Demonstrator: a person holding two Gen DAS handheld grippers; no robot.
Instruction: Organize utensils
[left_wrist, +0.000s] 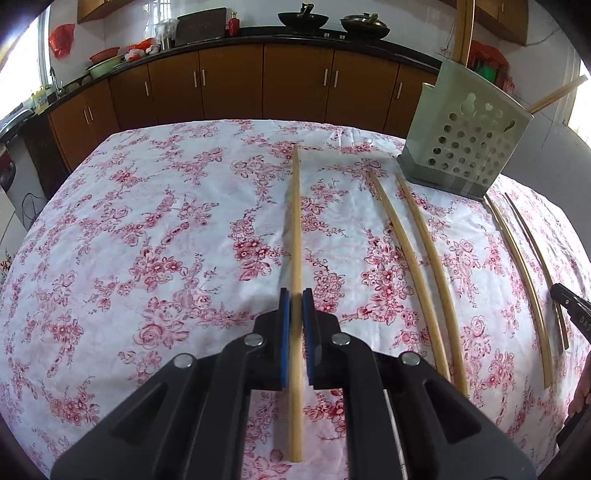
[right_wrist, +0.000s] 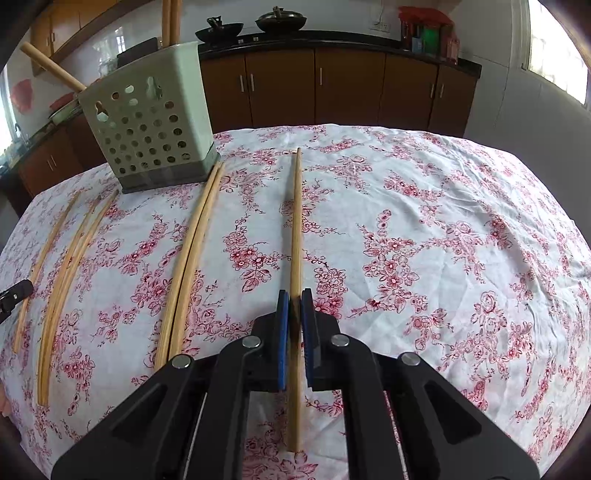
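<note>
In the left wrist view my left gripper (left_wrist: 296, 300) is shut on a bamboo chopstick (left_wrist: 295, 221) that points away over the floral cloth and casts a shadow beside it. The right wrist view has my right gripper (right_wrist: 295, 300) shut on another chopstick (right_wrist: 296, 221) the same way. The pale green perforated holder (left_wrist: 465, 144) (right_wrist: 147, 125) stands at the table's far side between the two hands. Several chopsticks stick out of its top (right_wrist: 51, 66). Loose pairs lie on the cloth: two near the holder (left_wrist: 421, 254) (right_wrist: 192, 254), others beside them (left_wrist: 521, 266) (right_wrist: 66, 266).
The table carries a white cloth with red flowers (left_wrist: 147, 221) (right_wrist: 443, 240). A black finger of the other gripper shows at each view's edge (left_wrist: 569, 301) (right_wrist: 14, 291). Brown kitchen cabinets (left_wrist: 295, 81) with woks on the counter run behind the table.
</note>
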